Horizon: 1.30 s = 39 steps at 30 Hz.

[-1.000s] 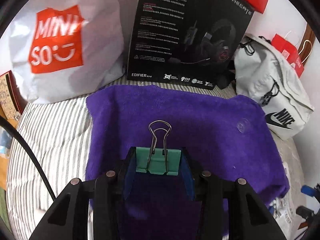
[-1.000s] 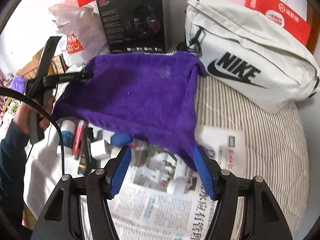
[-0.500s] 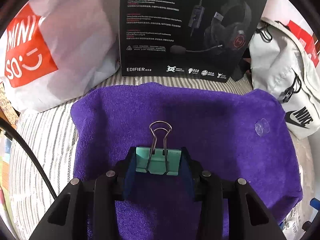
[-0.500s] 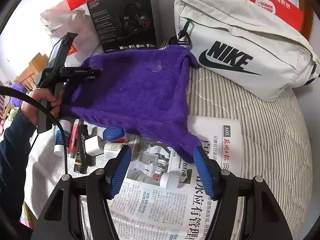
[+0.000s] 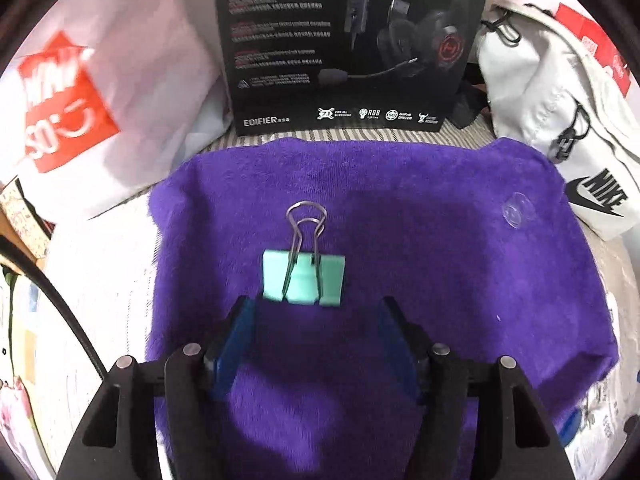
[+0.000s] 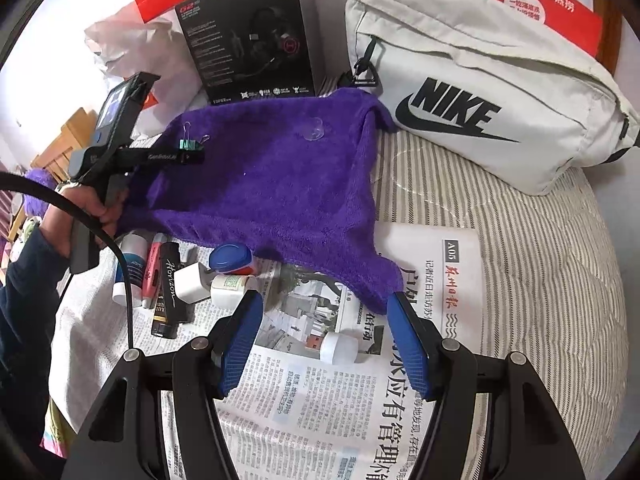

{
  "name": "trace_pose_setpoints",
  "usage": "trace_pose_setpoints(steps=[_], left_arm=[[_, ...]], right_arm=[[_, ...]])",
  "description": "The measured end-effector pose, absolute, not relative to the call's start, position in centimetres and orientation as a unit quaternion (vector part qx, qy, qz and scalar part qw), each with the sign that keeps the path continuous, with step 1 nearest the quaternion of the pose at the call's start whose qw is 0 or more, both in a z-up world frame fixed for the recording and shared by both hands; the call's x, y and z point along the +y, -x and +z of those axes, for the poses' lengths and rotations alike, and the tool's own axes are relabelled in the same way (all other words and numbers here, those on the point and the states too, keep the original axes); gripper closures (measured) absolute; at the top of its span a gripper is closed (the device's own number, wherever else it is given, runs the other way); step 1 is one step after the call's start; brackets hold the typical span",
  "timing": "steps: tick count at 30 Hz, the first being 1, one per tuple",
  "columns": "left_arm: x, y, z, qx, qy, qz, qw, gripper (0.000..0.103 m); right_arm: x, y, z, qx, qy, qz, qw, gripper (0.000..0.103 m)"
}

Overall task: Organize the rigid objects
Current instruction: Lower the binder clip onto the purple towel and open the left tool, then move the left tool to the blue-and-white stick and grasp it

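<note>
A mint green binder clip [image 5: 303,278] with silver wire handles lies on the purple towel [image 5: 400,272], just ahead of my left gripper [image 5: 314,320], which is open and empty. The clip also shows in the right wrist view [image 6: 189,144] at the towel's [image 6: 272,184] far left. A clear suction cup [image 5: 516,214] sits on the towel's right part. My right gripper [image 6: 325,320] is open and empty above the newspaper [image 6: 312,400]. A small white cap [image 6: 338,347] lies between its fingers. Several tubes and bottles [image 6: 176,276] lie left of it.
A black headset box [image 5: 352,44] stands behind the towel. A white Miniso bag [image 5: 92,92] is at the back left, a white Nike bag [image 6: 484,92] at the right. Striped bedding [image 6: 540,272] lies under everything.
My left gripper has opened and let go of the binder clip, which now lies on the towel. The right gripper has moved a little over the newspaper.
</note>
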State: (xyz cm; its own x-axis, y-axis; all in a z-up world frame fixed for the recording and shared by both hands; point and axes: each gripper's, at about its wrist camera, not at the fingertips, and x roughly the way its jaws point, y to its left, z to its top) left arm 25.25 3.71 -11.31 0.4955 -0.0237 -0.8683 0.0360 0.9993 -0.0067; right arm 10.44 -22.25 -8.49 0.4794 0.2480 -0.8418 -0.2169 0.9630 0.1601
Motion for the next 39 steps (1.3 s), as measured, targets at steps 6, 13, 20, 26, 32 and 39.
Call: trace_pose_setpoints(steps=[6, 13, 20, 26, 32, 39], left_arm=[[5.0, -19.0, -6.5, 0.459, 0.026, -0.031, 0.887, 0.042], [5.4, -11.3, -7.2, 0.512, 0.104, -0.043, 0.852, 0.042], [4.0, -10.1, -10.9, 0.549, 0.104, -0.032, 0.829, 0.039], [3.7, -10.5, -11.4, 0.549, 0.093, -0.037, 0.830, 0.038], [2.9, -9.3, -12.2, 0.544, 0.028, -0.017, 0.838, 0.039], [2.2, -10.0, -12.4, 0.523, -0.018, -0.027, 0.852, 0.049]], right_arm=[[-22.6, -9.3, -8.0, 0.485, -0.024, 0.135, 0.864, 0.039], [-22.1, -8.3, -7.0, 0.471, -0.026, 0.145, 0.870, 0.038], [-21.6, -7.4, -6.5, 0.468, -0.022, 0.149, 0.871, 0.037], [-20.8, -6.5, -6.2, 0.464, -0.016, 0.159, 0.871, 0.037], [-20.8, -6.1, -6.9, 0.471, -0.016, 0.160, 0.867, 0.036], [-21.3, -5.9, -7.4, 0.478, -0.021, 0.153, 0.865, 0.036]])
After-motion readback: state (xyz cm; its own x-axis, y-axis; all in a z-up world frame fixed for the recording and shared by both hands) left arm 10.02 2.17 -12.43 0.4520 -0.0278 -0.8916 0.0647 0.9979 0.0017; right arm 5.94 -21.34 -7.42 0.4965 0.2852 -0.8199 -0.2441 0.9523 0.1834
